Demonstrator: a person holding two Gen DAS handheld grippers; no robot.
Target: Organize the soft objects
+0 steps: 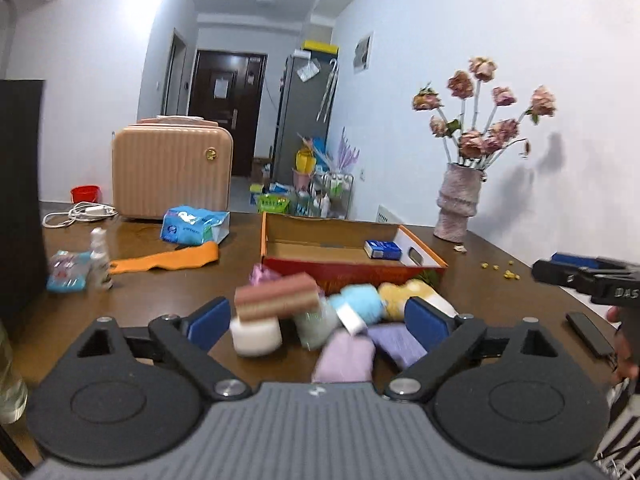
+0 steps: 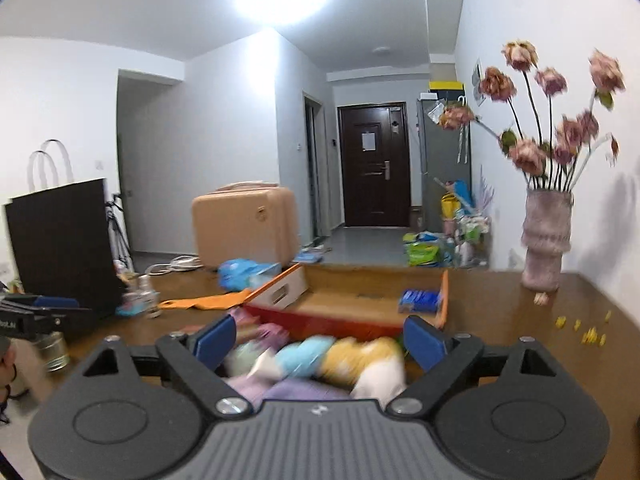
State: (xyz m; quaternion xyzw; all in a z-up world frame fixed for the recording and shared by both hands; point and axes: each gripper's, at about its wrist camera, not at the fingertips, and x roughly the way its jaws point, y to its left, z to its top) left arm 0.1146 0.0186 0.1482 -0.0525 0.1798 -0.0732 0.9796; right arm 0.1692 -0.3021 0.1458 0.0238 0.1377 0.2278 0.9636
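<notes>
A heap of soft rolls and yarn balls lies on the brown table against the red front wall of an open orange cardboard box. In it are a pink-brown striped roll, a white roll, a light blue ball, a yellow ball and lilac pieces. My left gripper is open just before the heap, pads apart from it. My right gripper is open too, facing the blurred blue ball, yellow ball and the box.
A small blue pack lies in the box. Behind it are a peach suitcase, a blue tissue pack, an orange cloth and a spray bottle. A flower vase stands at the right, with yellow crumbs nearby.
</notes>
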